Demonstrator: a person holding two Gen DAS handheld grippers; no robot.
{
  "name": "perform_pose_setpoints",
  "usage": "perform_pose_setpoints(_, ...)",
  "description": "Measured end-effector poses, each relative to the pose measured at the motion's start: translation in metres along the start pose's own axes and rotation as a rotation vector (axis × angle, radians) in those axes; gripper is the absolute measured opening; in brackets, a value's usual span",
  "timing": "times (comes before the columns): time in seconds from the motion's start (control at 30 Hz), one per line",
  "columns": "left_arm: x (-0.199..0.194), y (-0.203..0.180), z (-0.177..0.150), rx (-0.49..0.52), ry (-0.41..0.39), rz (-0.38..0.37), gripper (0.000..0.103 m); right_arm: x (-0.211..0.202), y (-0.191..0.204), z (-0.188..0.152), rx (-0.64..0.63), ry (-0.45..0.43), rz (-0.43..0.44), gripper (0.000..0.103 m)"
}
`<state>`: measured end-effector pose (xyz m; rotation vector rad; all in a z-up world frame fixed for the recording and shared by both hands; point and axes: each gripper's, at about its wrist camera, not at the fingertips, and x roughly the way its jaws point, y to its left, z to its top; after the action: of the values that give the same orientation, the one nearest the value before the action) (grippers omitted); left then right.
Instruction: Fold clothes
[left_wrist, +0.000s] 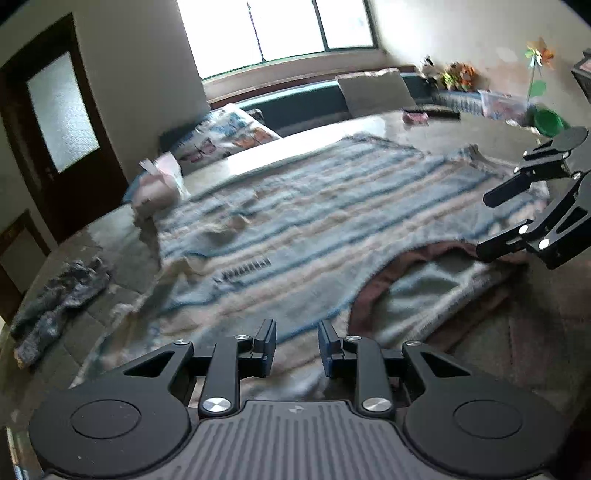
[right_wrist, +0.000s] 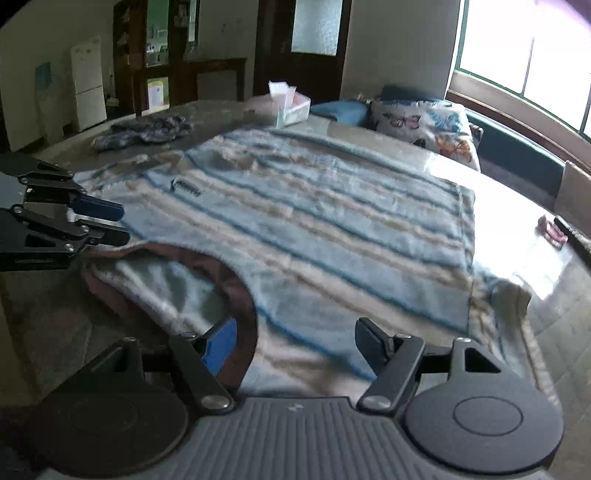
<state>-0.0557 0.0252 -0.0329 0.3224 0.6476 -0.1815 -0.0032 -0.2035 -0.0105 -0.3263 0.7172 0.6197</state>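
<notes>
From left to right, we see the left gripper (left_wrist: 297, 345) with jaws apart and empty, the soft, limp striped sweater (right_wrist: 314, 221) spread flat on the table (right_wrist: 517, 206), best pinched at its shoulders, and the right gripper (right_wrist: 295, 345) wide and empty.

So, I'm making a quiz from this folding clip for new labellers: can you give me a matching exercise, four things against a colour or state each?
Things:
1. striped sweater
2. crumpled cloth
3. tissue box
4. butterfly pillow

Descriptions:
a. leans on the bench under the window
b. lies spread flat, collar towards the grippers
c. stands at the table's far edge, a tissue sticking up
d. lies bunched up, dark blue and white

Pairs: 1-b, 2-d, 3-c, 4-a
</notes>
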Motion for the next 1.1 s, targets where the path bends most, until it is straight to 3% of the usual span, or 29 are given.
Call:
perform_pose_setpoints(0.23,-0.004,-0.006,0.017,-0.001,-0.033,-0.019,0.028,-0.024,-0.023,-0.006,0.104,-0.044,0.002,0.073)
perform_pose_setpoints(0.53,0.012,-0.038,0.048,0.011,-0.068,-0.096,0.028,-0.035,-0.087,-0.027,0.295,-0.062,-0.169,0.071)
perform_pose_setpoints(0.83,0.032,-0.082,0.072,0.074,-0.061,-0.182,0.028,-0.045,-0.133,-0.05,0.439,-0.078,-0.278,0.066)
perform_pose_setpoints(1.0,0.041,-0.101,0.08,0.107,-0.055,-0.217,0.028,-0.044,-0.15,-0.062,0.502,-0.061,-0.342,0.059)
perform_pose_setpoints(1.1,0.045,-0.109,0.082,0.113,-0.047,-0.233,0.028,-0.042,-0.153,-0.069,0.524,-0.05,-0.349,0.049)
